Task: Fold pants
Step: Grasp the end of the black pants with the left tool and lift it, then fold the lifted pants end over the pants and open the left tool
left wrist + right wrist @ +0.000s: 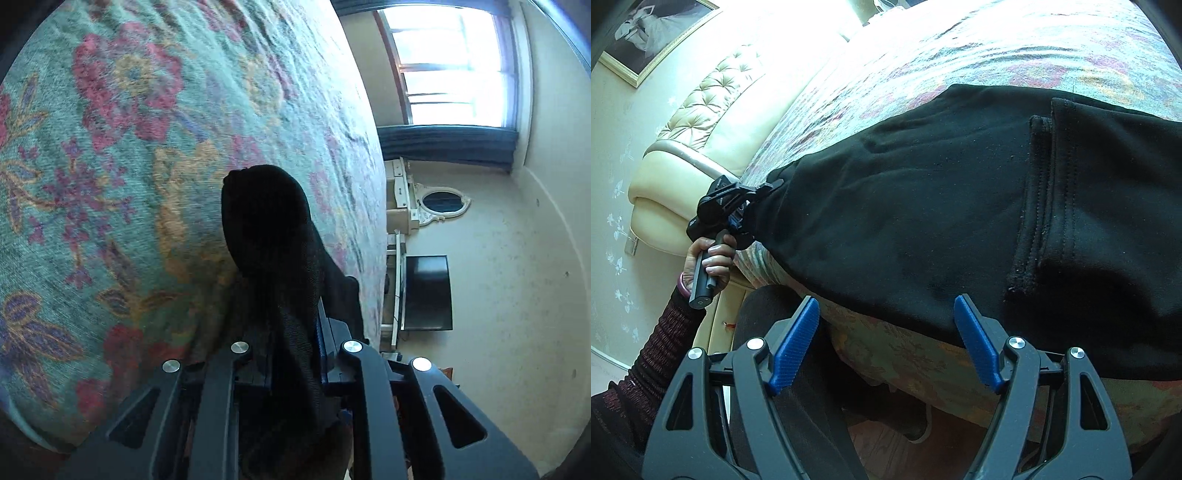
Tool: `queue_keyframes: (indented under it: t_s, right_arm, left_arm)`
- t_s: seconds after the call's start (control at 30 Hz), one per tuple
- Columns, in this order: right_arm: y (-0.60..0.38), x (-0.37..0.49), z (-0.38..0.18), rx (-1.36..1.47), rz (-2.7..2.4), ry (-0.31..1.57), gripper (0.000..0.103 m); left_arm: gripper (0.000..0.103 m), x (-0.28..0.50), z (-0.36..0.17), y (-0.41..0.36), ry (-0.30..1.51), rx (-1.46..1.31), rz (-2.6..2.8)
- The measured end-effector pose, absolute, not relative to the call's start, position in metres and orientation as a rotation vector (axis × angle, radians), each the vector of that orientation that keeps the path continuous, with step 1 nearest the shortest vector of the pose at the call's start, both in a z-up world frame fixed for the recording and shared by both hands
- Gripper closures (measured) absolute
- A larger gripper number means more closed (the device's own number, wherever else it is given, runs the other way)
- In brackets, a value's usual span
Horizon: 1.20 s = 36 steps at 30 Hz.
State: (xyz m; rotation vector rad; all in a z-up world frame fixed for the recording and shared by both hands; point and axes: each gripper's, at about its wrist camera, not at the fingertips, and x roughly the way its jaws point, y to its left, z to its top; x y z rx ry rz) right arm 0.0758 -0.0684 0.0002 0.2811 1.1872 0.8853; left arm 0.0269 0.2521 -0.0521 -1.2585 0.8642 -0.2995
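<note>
Black pants [923, 206] lie spread on a floral bed cover [1034, 48], with a stitched pocket or hem at the right. My left gripper [753, 206], held by a hand [713, 258], is shut on the pants' left end at the bed's edge. In the left wrist view a bunch of the black fabric [266, 229] stands up between the closed jaws of the left gripper [295, 325]. My right gripper [886, 301] is open at the pants' near edge. Its blue pads [798, 343] stand wide apart, with nothing between them.
A cream tufted headboard [701, 110] and a framed picture [653, 33] are at the left. Past the bed stand a window [454, 62], an oval mirror [443, 201] and a dark screen [428, 291]. The person's legs are close below the bed's edge.
</note>
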Motion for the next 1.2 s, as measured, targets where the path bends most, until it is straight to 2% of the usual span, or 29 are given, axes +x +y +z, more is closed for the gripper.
queue_keyframes:
  t_s: [0.13,0.37,0.6,0.83,0.87,0.97,1.03,1.1,1.2]
  right_arm:
    - [-0.081,0.080,0.002,0.312,0.862,1.171,0.028]
    - [-0.110,0.083,0.009,0.416,0.854,1.141,0.028]
    - [-0.153,0.084,0.027,0.488,0.808,1.053,0.028]
    - [-0.207,0.090,0.021,0.587,0.683,1.010,0.027]
    - [-0.214,0.090,0.019,0.600,0.667,1.009,0.027]
    - [-0.233,0.095,0.013,0.637,0.626,1.004,0.027]
    - [-0.243,0.097,0.011,0.659,0.601,0.996,0.027]
    - [-0.250,0.096,0.013,0.669,0.593,0.986,0.027]
    - [-0.259,0.096,0.018,0.675,0.592,0.967,0.027]
  left_arm:
    - [0.087,0.039,-0.007,0.222,0.800,-1.257,-0.421]
    - [0.087,0.077,0.052,0.116,0.843,-1.082,-0.563]
    - [0.087,0.104,0.060,0.003,0.948,-0.873,-0.626]
    - [0.085,0.126,0.035,-0.089,1.083,-0.585,-0.519]
    - [0.084,0.128,0.029,-0.099,1.099,-0.555,-0.500]
    - [0.069,0.132,0.011,-0.119,1.131,-0.513,-0.466]
    - [0.050,0.131,0.007,-0.130,1.133,-0.514,-0.476]
    - [0.043,0.123,0.012,-0.134,1.121,-0.536,-0.508]
    - [0.041,0.117,0.024,-0.131,1.084,-0.532,-0.533]
